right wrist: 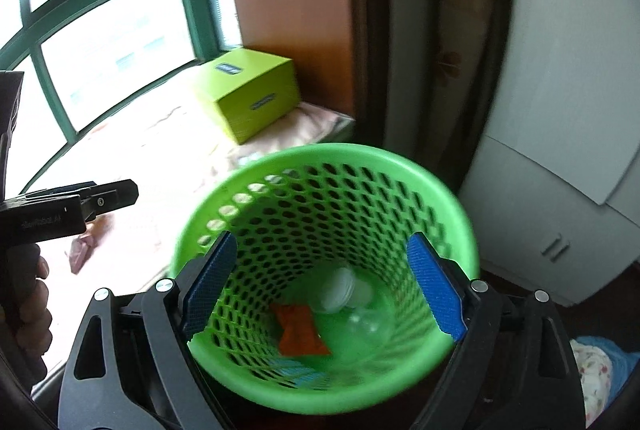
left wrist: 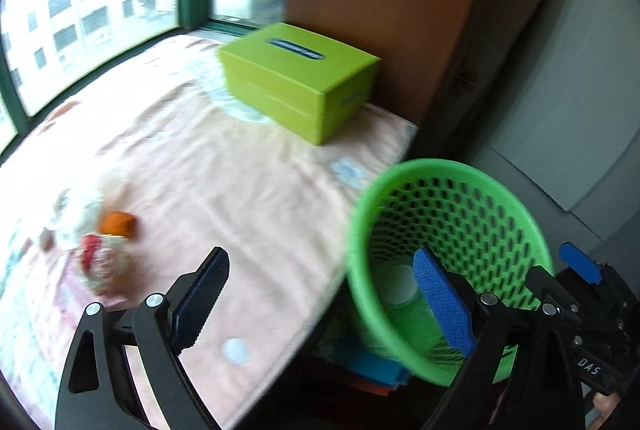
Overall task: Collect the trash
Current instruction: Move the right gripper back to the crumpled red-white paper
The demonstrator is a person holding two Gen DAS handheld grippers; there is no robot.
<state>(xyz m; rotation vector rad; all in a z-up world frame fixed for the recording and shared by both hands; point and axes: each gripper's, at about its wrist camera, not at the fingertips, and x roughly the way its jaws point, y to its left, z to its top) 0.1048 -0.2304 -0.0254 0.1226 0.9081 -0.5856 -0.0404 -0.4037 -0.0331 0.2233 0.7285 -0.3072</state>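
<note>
Green mesh basket [right wrist: 324, 270] below the right gripper [right wrist: 324, 294], both grippers spread wide and empty.

Inside the basket lie an orange wrapper [right wrist: 300, 330], a white lid [right wrist: 340, 288] and a clear cup [right wrist: 370, 322]. Only the left wrist view shows the left gripper [left wrist: 324, 306] over the pink cloth [left wrist: 240, 170], with an orange scrap [left wrist: 117, 223] and crumpled trash [left wrist: 102, 262] near it; farther back sits a lime tissue box [left wrist: 296, 78].

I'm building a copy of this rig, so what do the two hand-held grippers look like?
Both look alike: the left hand-held gripper and right hand-held gripper have black plastic arms with triangular cut-outs, silver pivot pins and fingers faced with blue textured pads. White lettering marks the bodies. No cables or sleeves show.
</note>
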